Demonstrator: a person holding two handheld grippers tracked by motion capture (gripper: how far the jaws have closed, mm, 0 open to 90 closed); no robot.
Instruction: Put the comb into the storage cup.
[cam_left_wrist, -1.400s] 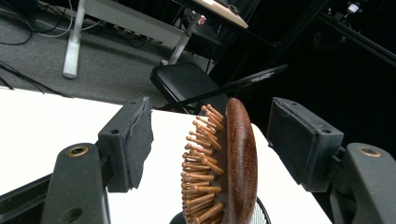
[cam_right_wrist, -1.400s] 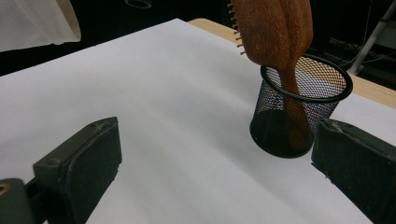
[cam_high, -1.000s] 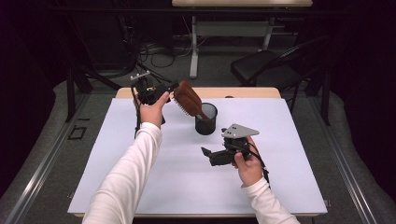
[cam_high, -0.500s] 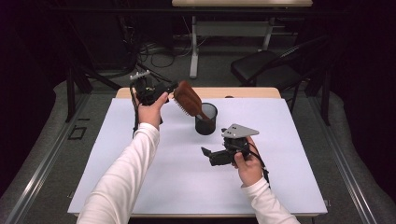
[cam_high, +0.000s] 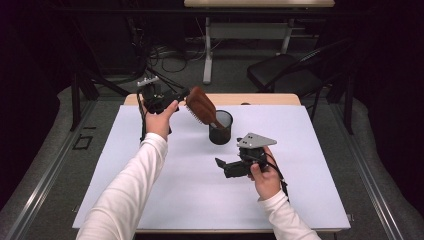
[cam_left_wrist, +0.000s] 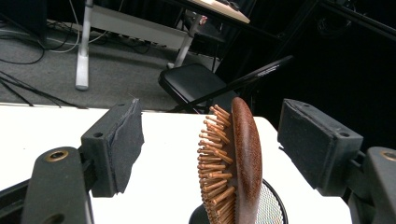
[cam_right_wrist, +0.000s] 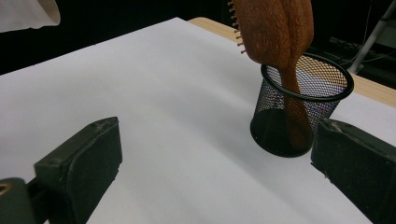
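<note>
Wooden hairbrush (cam_high: 201, 105) stands handle-down in black mesh cup (cam_high: 220, 127) at desk (cam_high: 150, 190) rear, leaning left. Left claw (cam_high: 182, 93) just opened, pads either side of brush head, not pressing. Right claw (cam_high: 220, 165) apart, empty, near cup.

The left hand-held gripper (cam_high: 186, 93) is held up at the far left of the counter, its arm stretched forward in a white sleeve (cam_high: 131, 190), and it points level toward the right. Its 2 jaws have just been opening and stand apart, neither pad pressing on anything. The right hand-held gripper (cam_high: 220, 166) sits low near the counter's middle, gripped from behind by the right hand (cam_high: 265, 175), pointing left, its 2 jaws spread wide.
</note>
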